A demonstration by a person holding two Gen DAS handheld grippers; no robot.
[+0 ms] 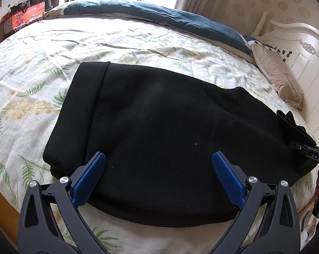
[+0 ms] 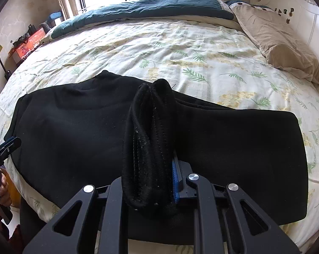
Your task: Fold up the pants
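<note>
Black pants (image 1: 159,127) lie folded across a floral bedsheet (image 1: 32,84) near the bed's front edge. My left gripper (image 1: 158,160) is open, its blue pads (image 1: 89,177) spread just above the pants' near edge, holding nothing. My right gripper (image 2: 157,148) is shut on a bunched ribbed band of the pants (image 2: 151,137), which stands up between the jaws above the flat pants (image 2: 233,148). The right gripper also shows at the right edge of the left wrist view (image 1: 313,154), and the left gripper at the left edge of the right wrist view (image 2: 5,148).
A teal quilt (image 1: 159,14) is bunched along the far side of the bed by the window. A beige pillow (image 2: 282,48) lies against the white headboard (image 1: 303,48). An orange box (image 1: 22,19) stands past the bed's far left corner.
</note>
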